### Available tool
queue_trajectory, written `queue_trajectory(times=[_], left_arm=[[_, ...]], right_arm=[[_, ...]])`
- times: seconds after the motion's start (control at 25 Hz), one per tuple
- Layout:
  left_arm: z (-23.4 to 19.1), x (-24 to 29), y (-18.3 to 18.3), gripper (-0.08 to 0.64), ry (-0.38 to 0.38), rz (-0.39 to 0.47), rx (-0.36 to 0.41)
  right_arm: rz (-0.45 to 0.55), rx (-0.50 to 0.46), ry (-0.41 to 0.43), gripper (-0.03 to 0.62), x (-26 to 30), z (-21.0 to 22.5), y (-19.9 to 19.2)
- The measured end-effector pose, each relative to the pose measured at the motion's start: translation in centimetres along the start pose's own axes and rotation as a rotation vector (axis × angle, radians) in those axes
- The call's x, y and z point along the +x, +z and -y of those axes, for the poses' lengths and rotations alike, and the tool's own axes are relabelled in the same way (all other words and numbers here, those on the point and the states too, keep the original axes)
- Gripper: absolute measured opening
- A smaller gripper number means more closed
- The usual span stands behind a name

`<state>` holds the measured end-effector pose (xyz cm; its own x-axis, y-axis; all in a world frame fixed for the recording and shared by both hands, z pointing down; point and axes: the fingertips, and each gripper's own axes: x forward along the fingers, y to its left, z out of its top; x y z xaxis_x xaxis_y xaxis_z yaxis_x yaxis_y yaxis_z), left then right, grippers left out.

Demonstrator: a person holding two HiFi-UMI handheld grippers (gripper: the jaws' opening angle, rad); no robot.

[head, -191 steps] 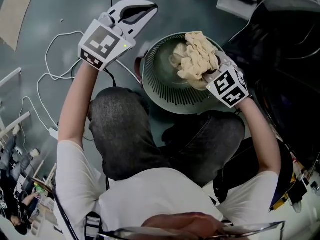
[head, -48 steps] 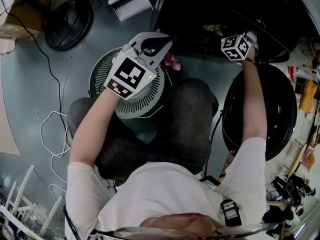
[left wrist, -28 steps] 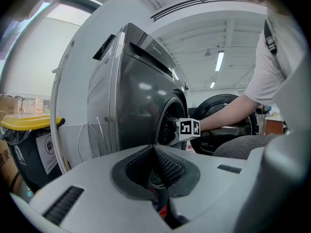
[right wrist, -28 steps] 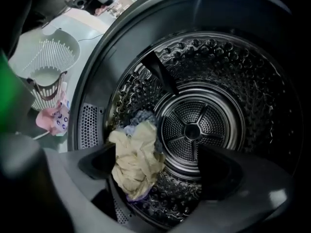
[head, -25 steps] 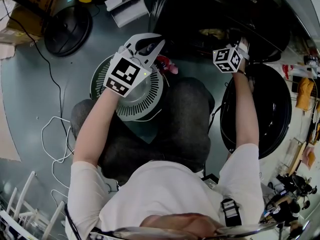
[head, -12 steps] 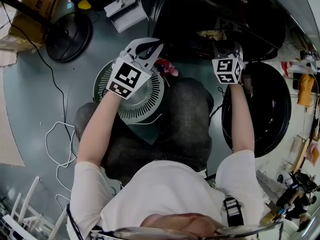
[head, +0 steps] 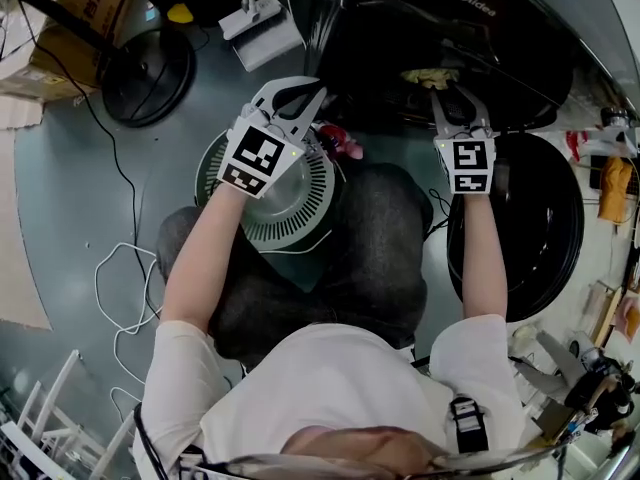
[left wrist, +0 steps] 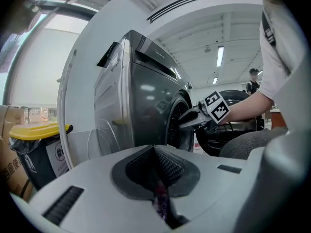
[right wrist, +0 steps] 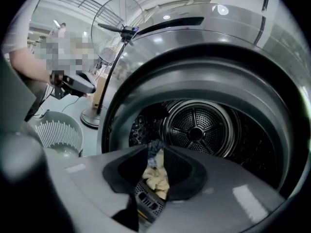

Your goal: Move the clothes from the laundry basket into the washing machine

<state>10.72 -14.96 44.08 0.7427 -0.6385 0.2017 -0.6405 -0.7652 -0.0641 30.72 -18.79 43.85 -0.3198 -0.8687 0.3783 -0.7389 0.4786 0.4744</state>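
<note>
The pale green laundry basket (head: 290, 208) stands on the floor in front of my knees. My left gripper (head: 305, 90) hovers over its far rim, shut on a pink-red garment (head: 342, 146), a sliver of which shows between the jaws (left wrist: 160, 203). My right gripper (head: 447, 93) sits at the mouth of the washing machine drum (right wrist: 194, 130). Its jaws have just been closing and stand a narrow slit apart with nothing between them. A cream cloth (head: 430, 75) lies just inside the drum lip (right wrist: 156, 178), beyond the fingertips.
The machine's round black door (head: 520, 228) hangs open at the right, beside my right forearm. A floor fan's black base (head: 140, 63) and cardboard boxes (head: 70, 8) stand at the back left. White cables (head: 120, 288) trail over the floor at the left. A yellow-lidded bin (left wrist: 34, 130) stands beside the machine.
My right gripper has drawn back from the drum mouth, rolled so its marker cube faces up, and narrowed its jaws. The cream cloth stays in the drum. The left gripper has hardly moved.
</note>
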Motion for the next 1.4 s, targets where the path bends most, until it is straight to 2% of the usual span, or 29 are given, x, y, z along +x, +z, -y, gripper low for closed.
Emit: queue_trajectory(times=[0.4, 0.52, 1.04, 1.4], left_arm=[[-1.6, -0.5, 0.1, 0.006, 0.027, 0.014, -0.019], [-2.0, -0.7, 0.4, 0.006, 0.038, 0.022, -0.020], [-3.4, -2.6, 1.4, 0.006, 0.078, 0.058, -0.051], [-5.5, -4.9, 0.8, 0.006, 0.149, 0.060, -0.077]], right_arm=[[0.091, 0.143, 0.144, 0.011, -0.7, -3.7, 3.5], [0.118, 0.169, 0.191, 0.011, -0.7, -4.9, 4.8], [0.196, 0.152, 0.374, 0.011, 0.7, -10.9, 9.5], [0.283, 0.189, 0.481, 0.011, 2.7, -14.8, 12.3]])
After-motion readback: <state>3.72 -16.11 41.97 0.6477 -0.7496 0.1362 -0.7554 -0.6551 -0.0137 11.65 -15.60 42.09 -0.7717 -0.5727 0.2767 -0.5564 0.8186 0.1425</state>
